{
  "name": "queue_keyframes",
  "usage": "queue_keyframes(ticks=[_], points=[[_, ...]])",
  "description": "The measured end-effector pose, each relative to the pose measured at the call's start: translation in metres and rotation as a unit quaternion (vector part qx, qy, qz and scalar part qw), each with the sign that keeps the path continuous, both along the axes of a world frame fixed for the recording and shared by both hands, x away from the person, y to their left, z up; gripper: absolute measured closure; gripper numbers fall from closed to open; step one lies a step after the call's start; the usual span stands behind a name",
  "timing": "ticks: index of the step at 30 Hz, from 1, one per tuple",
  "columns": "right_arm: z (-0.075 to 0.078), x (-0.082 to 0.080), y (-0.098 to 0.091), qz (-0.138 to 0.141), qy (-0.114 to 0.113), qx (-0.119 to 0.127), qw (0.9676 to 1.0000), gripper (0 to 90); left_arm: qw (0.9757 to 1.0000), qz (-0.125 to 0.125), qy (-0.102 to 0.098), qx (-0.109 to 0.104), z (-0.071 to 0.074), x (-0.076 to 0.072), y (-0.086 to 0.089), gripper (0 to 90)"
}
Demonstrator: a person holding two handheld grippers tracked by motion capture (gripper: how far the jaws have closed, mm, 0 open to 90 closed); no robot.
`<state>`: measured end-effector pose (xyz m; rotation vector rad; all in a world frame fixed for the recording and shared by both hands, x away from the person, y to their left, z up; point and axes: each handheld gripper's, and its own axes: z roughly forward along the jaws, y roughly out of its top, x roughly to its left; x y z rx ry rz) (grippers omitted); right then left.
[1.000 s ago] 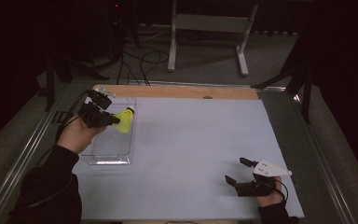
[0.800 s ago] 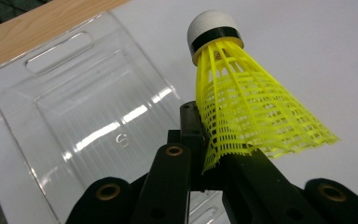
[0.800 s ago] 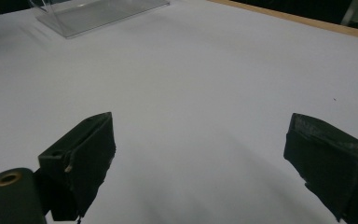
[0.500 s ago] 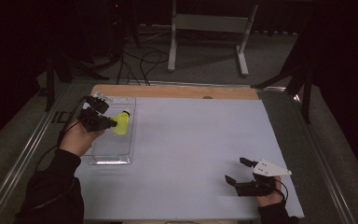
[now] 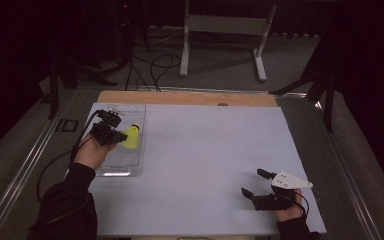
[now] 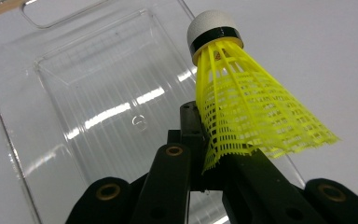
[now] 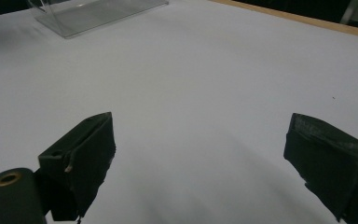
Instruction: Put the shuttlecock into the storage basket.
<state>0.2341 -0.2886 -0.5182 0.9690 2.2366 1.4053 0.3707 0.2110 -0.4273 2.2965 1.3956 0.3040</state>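
Observation:
A yellow plastic shuttlecock with a white cork tip hangs over a clear plastic tray. My left gripper is shut on the edge of its mesh skirt. In the high view the left gripper holds the shuttlecock above the clear tray at the table's left side. My right gripper rests near the front right of the white table, jaws wide apart and empty. The right gripper hovers low over bare white tabletop in its own view.
The clear tray stands at the far left of the right gripper view. A wooden strip runs along the table's back edge. Metal rails flank the table. A white stand and cables lie on the floor beyond.
My left gripper has carried the shuttlecock toward the near side and lower over the tray. The right gripper has stayed put.

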Motion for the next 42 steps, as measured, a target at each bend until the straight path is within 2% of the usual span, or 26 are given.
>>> queue_keyframes(ticks=[7,17,23,31,36,39,40,42], points=[[0.000,0.000,0.000,0.000,0.001,0.000,1.0000,8.6,0.9999,0.011,0.007,0.003,-0.014,0.003,0.000,90.0],[0.000,0.000,-0.001,0.000,0.002,0.000,1.0000,8.7,0.9996,0.012,0.024,0.013,-0.029,0.006,-0.001,90.0],[0.000,0.000,-0.001,0.000,0.001,0.000,1.0000,8.7,0.9993,0.010,0.030,0.019,-0.033,0.008,-0.003,90.0],[0.000,0.000,-0.001,0.000,0.000,-0.001,1.0000,8.7,0.9985,0.014,0.048,0.025,-0.041,0.011,-0.005,90.0],[0.000,0.000,-0.001,0.000,0.002,-0.001,1.0000,8.7,0.9975,0.007,0.063,0.033,-0.043,0.011,-0.008,89.6],[0.000,0.000,-0.001,-0.001,0.001,-0.002,1.0000,8.7,0.9976,0.008,0.061,0.033,-0.042,0.011,-0.009,85.6],[0.000,0.000,-0.001,-0.001,0.001,-0.002,1.0000,8.6,0.9974,0.007,0.063,0.034,-0.041,0.011,-0.010,81.1],[0.000,0.000,-0.001,-0.001,0.001,-0.003,1.0000,8.6,0.9975,0.016,0.058,0.036,-0.038,0.010,-0.011,59.7]])
